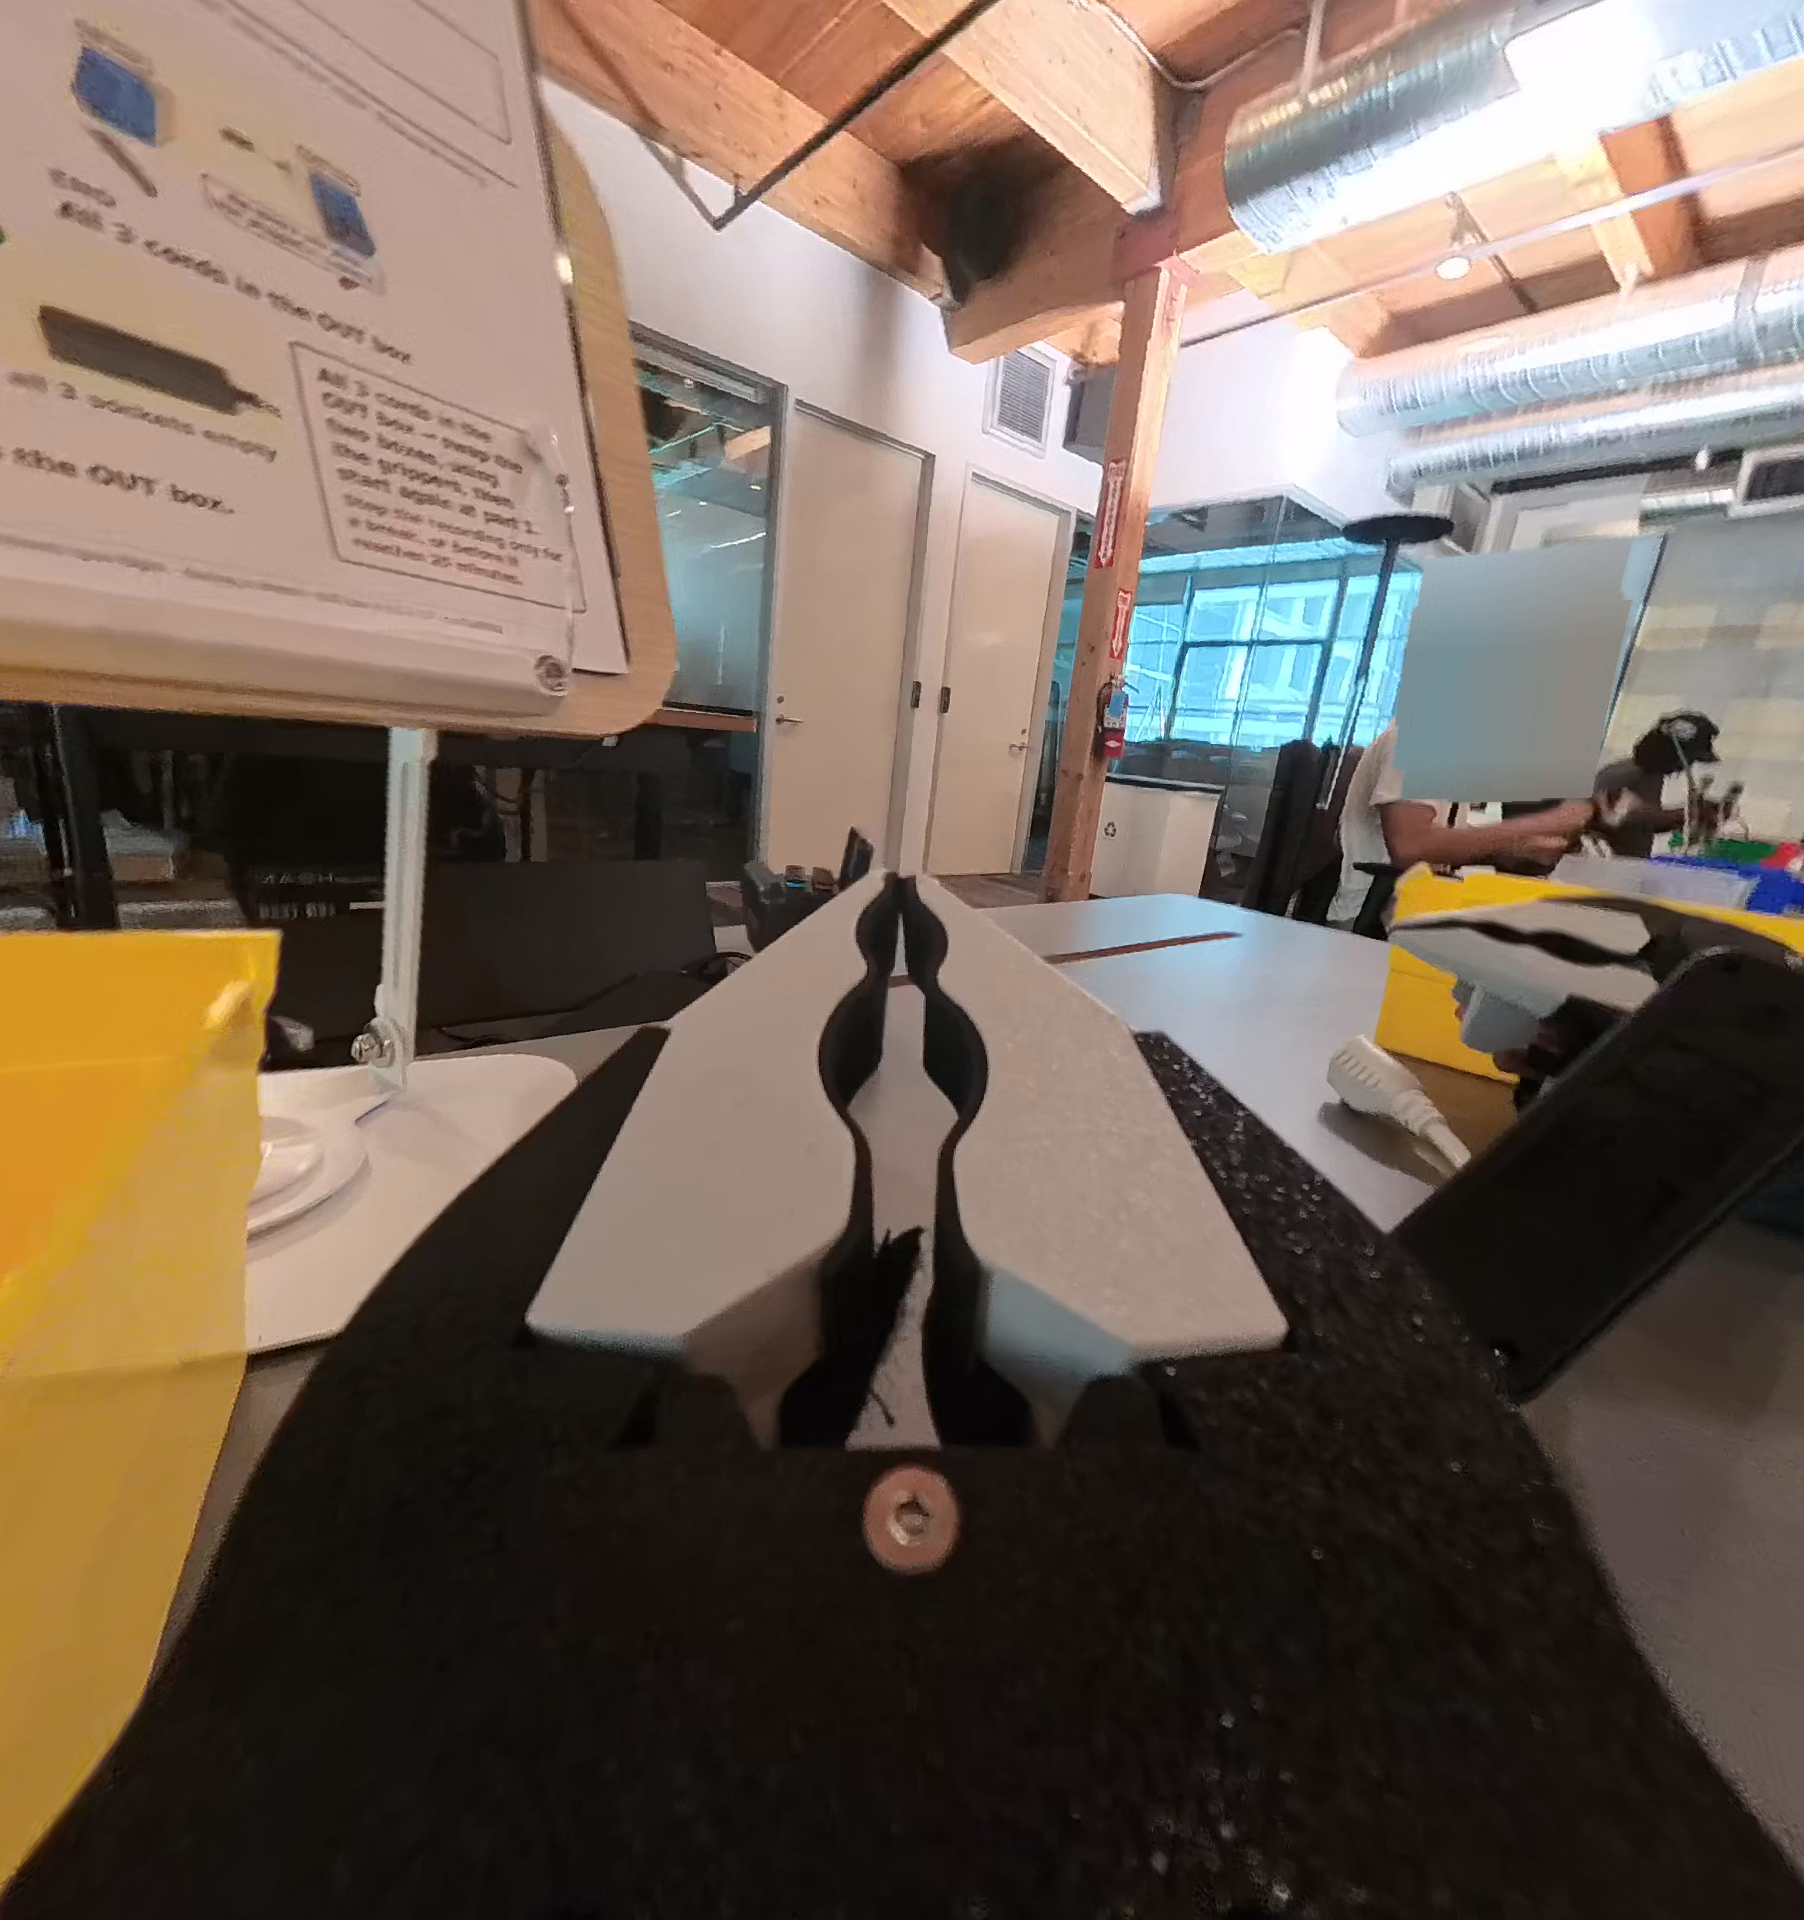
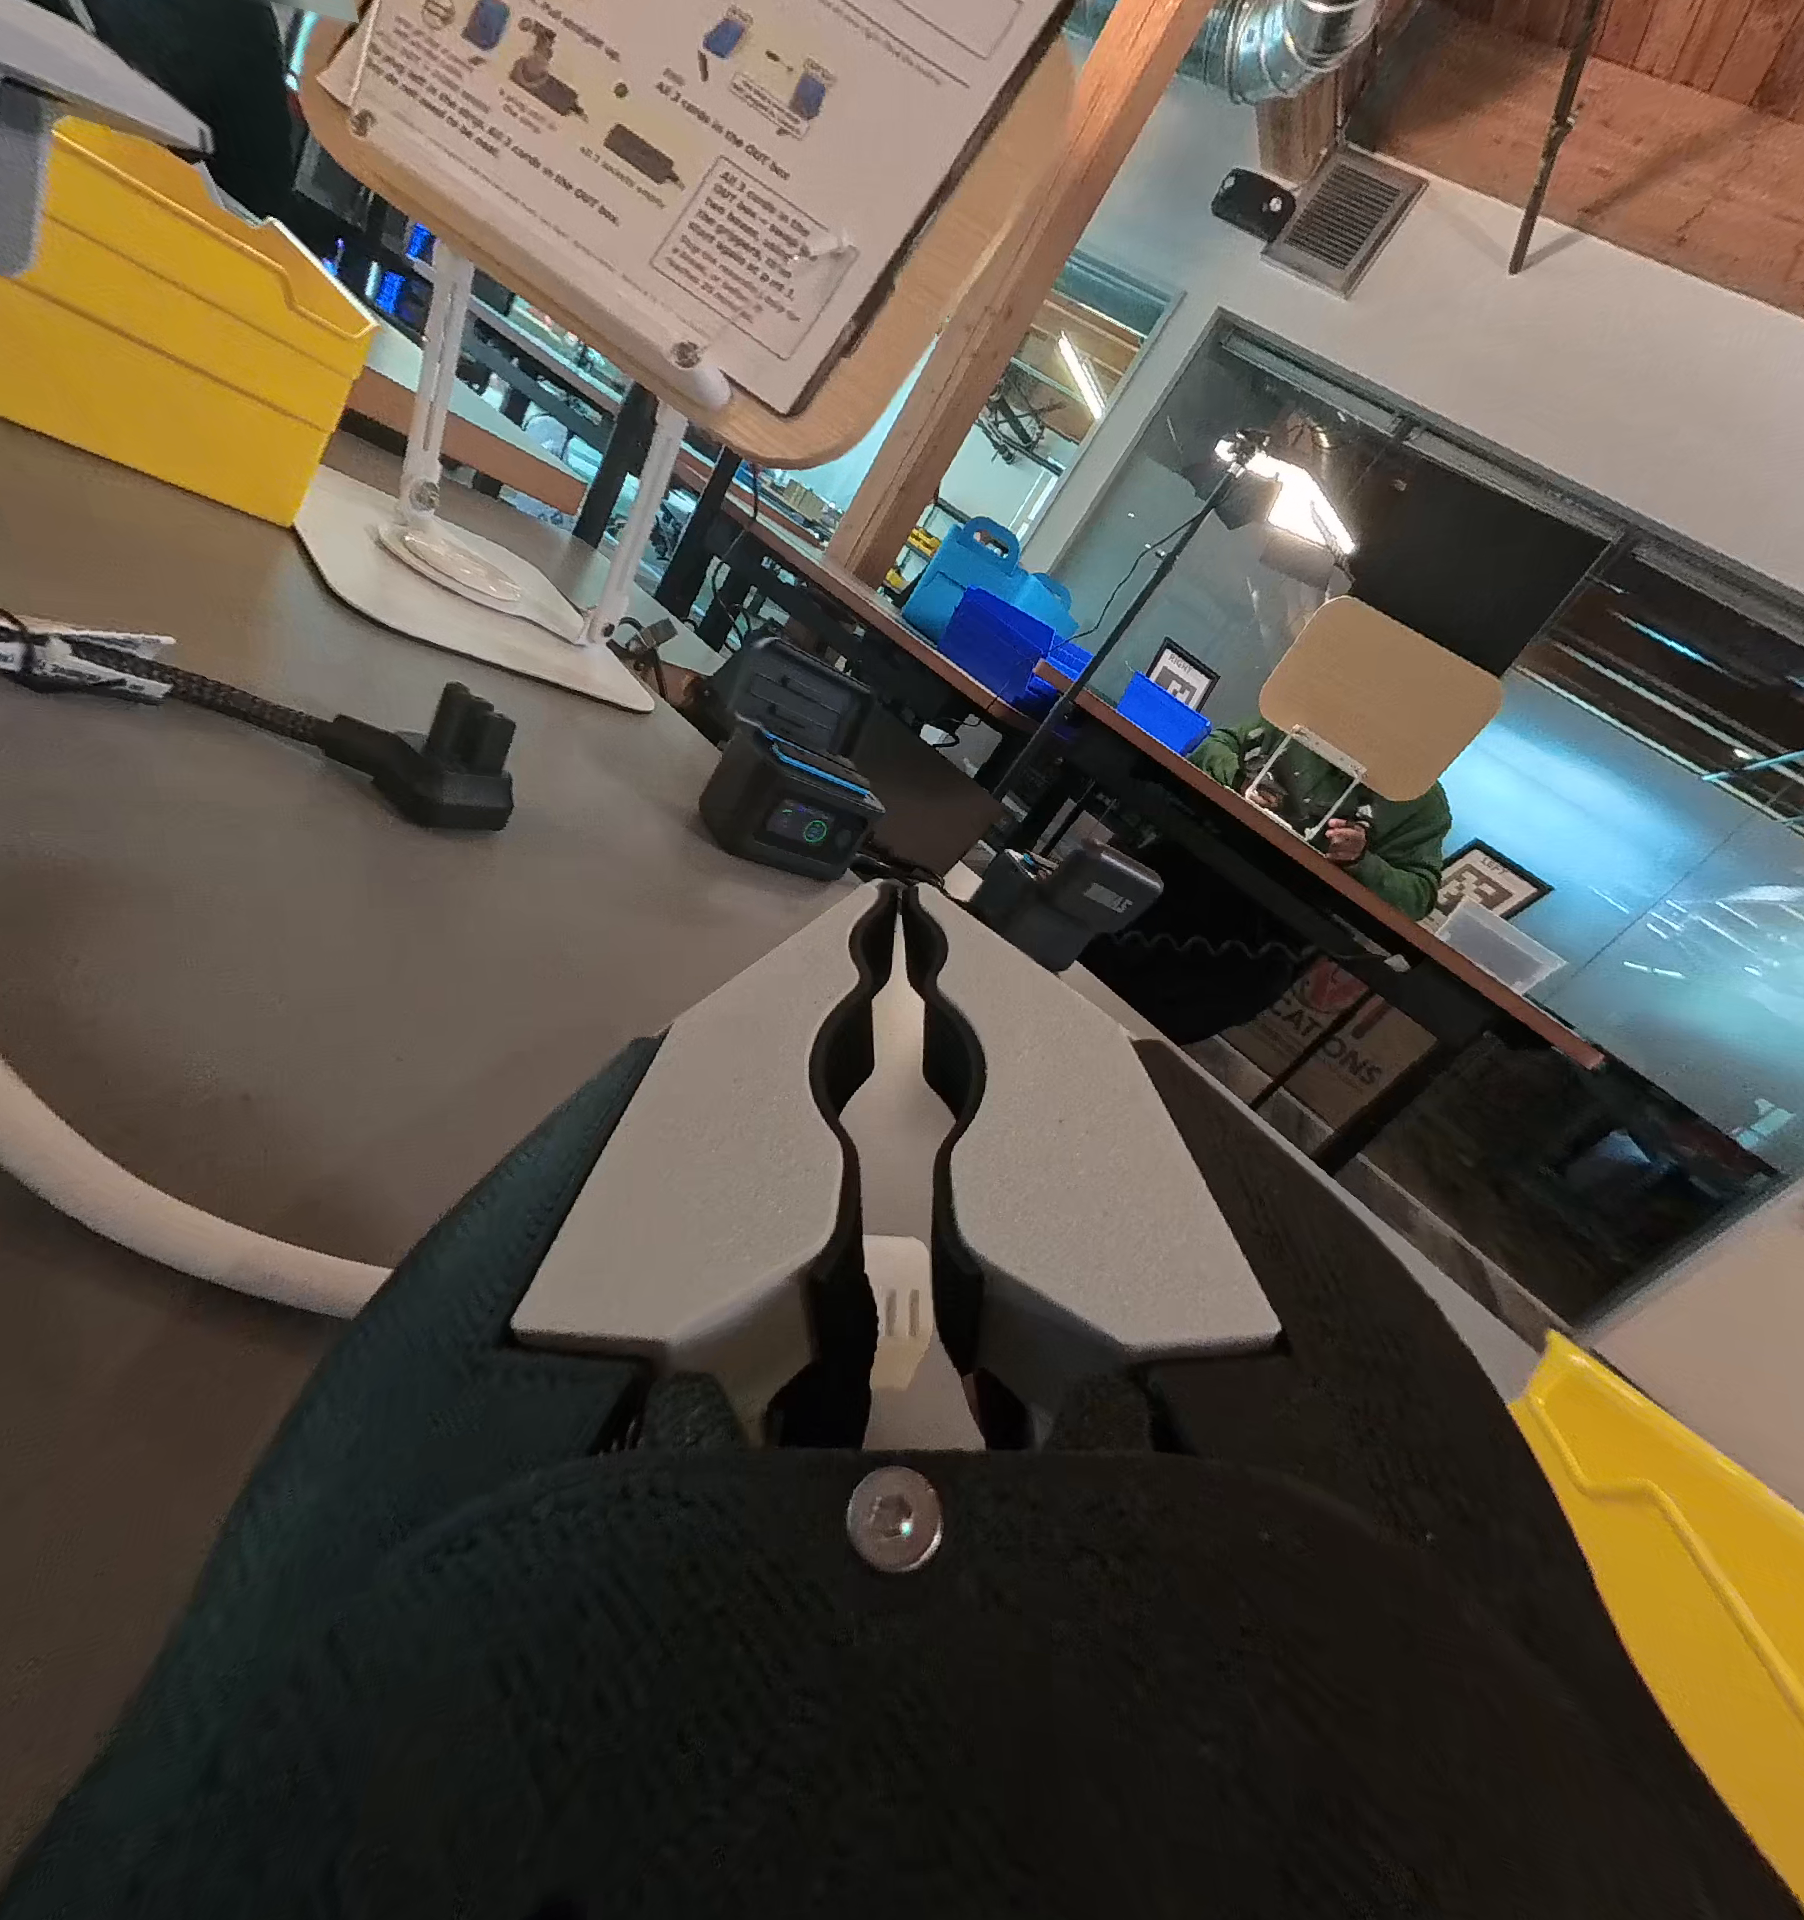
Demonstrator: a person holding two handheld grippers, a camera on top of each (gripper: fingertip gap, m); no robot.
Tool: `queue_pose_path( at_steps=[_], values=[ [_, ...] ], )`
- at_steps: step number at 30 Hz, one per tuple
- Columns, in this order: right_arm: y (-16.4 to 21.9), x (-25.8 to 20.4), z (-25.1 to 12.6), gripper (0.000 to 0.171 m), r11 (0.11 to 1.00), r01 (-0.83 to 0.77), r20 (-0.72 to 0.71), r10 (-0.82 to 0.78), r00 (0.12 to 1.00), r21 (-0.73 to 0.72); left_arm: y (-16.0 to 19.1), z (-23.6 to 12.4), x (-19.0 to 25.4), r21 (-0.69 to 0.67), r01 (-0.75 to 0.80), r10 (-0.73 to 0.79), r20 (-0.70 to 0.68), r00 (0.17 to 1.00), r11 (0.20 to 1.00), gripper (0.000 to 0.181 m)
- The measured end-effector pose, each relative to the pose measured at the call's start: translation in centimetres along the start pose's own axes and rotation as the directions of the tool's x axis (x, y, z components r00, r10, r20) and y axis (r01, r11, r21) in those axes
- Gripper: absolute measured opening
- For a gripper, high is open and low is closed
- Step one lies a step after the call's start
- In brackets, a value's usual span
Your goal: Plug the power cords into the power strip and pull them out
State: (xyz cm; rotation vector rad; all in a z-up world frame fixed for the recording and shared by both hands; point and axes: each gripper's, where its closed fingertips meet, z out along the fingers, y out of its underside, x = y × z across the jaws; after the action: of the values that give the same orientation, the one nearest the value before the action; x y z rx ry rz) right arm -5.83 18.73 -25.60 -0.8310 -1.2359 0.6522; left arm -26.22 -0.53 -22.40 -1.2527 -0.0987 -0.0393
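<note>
My left gripper (image 1: 900, 896) is shut, with its fingertips together above the grey table (image 1: 1230, 997). My right gripper (image 2: 900, 900) is also shut; it shows in the left wrist view (image 1: 1521, 940) at the right. A white plug (image 1: 1386, 1091) lies on the table just under the right gripper and shows through the gap between its fingers (image 2: 903, 1309). Its white cord (image 2: 98, 1195) curves off to the left. A black plug (image 2: 441, 774) on a braided cord (image 2: 223, 696) lies on the table with its prongs up. I see no power strip.
A yellow bin (image 1: 77, 1247) stands close on the left and another (image 1: 1438, 997) behind the right gripper. A white stand (image 2: 482, 582) with an instruction sheet (image 1: 254, 343) is at the back. Black battery units (image 2: 789, 810) sit at the table's far edge. People work at other tables. The left gripper's tips are roughly 30 cm from the right gripper's.
</note>
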Motion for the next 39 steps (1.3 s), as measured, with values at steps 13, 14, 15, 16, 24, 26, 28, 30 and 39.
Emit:
queue_pose_path(
  at_steps=[13,14,15,16,24,26,28,30,39],
  values=[
    [-1.0,-2.1,0.2,0.0,0.991,0.129,0.046,-0.13,0.99,0.025,2.7,-0.3,13.5,-0.081,-0.237,0.156,-0.546,0.823,0.968,0.077],
    [-1.0,-2.2,0.2,0.0,0.991,0.131,0.048,-0.132,0.99,0.023,3.4,-0.3,14.2,-0.098,-0.266,0.169,-0.556,0.814,0.959,0.083],
    [-1.0,-2.2,0.2,0.0,0.991,0.133,0.051,-0.134,0.99,0.022,4.2,-0.3,15.0,-0.115,-0.297,0.182,-0.572,0.8,0.948,0.085],
    [-0.9,-2.3,0.3,0.0,0.991,0.134,0.054,-0.136,0.989,0.022,5.2,-0.2,15.5,-0.138,-0.33,0.191,-0.586,0.788,0.934,0.085],
    [-0.9,-2.8,0.4,0.0,0.988,0.154,0.071,-0.155,0.985,0.023,9.9,-0.5,16.0,-0.19,-0.622,0.387,-0.637,0.667,0.759,0.049],
    [-1.0,-3.1,0.4,0.0,0.985,0.172,0.078,-0.173,0.982,0.025,10.5,-0.6,15.7,-0.186,-0.666,0.424,-0.642,0.639,0.723,0.048],
    [-1.3,-3.7,0.3,0.0,0.985,0.169,0.105,-0.173,0.979,0.042,10.5,-0.7,15.7,-0.181,-0.669,0.427,-0.644,0.634,0.721,0.048],
    [-3.0,-5.9,-0.5,0.005,0.986,0.104,0.222,-0.132,0.966,0.13,10.5,-0.7,15.7,-0.179,-0.67,0.429,-0.644,0.633,0.72,0.048],
    [-6.6,-13.6,-1.9,0.036,0.975,-0.223,0.61,0.183,0.771,-0.011,10.4,-0.6,15.7,-0.17,-0.671,0.434,-0.644,0.63,0.722,0.048]
  ],
)
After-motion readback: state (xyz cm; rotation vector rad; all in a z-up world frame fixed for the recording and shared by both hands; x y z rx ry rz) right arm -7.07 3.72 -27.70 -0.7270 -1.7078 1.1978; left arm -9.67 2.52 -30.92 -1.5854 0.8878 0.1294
